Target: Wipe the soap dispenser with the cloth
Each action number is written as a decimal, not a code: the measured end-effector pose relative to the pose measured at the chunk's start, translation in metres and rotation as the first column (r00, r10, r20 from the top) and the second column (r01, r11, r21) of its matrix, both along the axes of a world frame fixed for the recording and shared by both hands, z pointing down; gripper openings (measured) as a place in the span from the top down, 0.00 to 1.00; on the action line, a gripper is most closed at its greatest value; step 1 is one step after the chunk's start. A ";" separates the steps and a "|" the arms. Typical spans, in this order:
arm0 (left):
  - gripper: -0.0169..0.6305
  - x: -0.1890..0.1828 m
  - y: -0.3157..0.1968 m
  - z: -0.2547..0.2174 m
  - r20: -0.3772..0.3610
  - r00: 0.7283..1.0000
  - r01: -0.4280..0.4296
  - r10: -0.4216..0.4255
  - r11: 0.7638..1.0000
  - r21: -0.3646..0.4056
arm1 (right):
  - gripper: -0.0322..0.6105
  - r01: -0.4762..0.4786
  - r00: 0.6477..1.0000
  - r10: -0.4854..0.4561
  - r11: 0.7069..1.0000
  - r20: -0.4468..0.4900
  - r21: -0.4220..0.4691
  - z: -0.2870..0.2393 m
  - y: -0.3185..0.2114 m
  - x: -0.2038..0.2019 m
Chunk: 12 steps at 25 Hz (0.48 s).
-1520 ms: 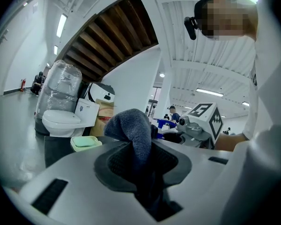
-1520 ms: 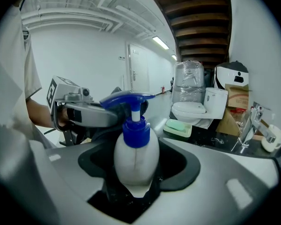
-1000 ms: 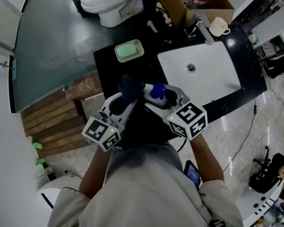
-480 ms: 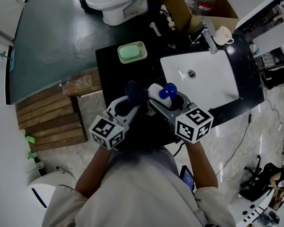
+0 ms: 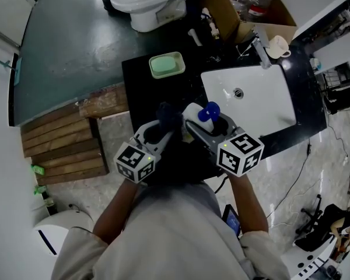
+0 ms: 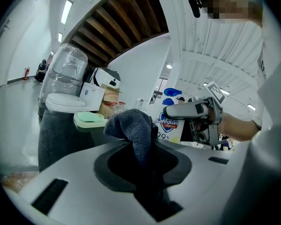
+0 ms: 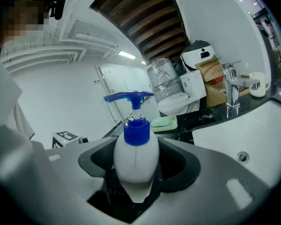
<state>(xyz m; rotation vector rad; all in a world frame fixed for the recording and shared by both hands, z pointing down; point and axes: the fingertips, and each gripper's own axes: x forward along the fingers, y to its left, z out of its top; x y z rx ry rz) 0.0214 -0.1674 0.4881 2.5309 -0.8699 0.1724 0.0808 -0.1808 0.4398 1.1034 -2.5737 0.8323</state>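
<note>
The left gripper [image 5: 163, 126] is clamped on a dark cloth [image 5: 167, 115], which bunches out past its tips. At the cloth's three o'clock, just beside it, the right gripper [image 5: 209, 124] is clamped on the white soap dispenser [image 5: 193, 113]. It holds the dispenser over the front edge of the black bench [image 5: 141, 80], with the sink [image 5: 268, 101] at two o'clock. I cannot tell whether cloth and bottle touch. Pressing the cloth hard could twist the smooth bottle out of the grip. It could also push down the blue pump [image 7: 129, 97] and squirt soap.

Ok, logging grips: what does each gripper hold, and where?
Left gripper pinches the cloth by a fold; right gripper clamps the soap dispenser round its body.
</note>
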 end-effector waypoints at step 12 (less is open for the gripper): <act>0.84 -0.004 0.000 0.013 0.057 0.998 0.004 -0.002 1.000 -0.023 | 0.55 -0.013 1.000 0.013 1.000 0.010 -0.006 0.000 -0.001 0.003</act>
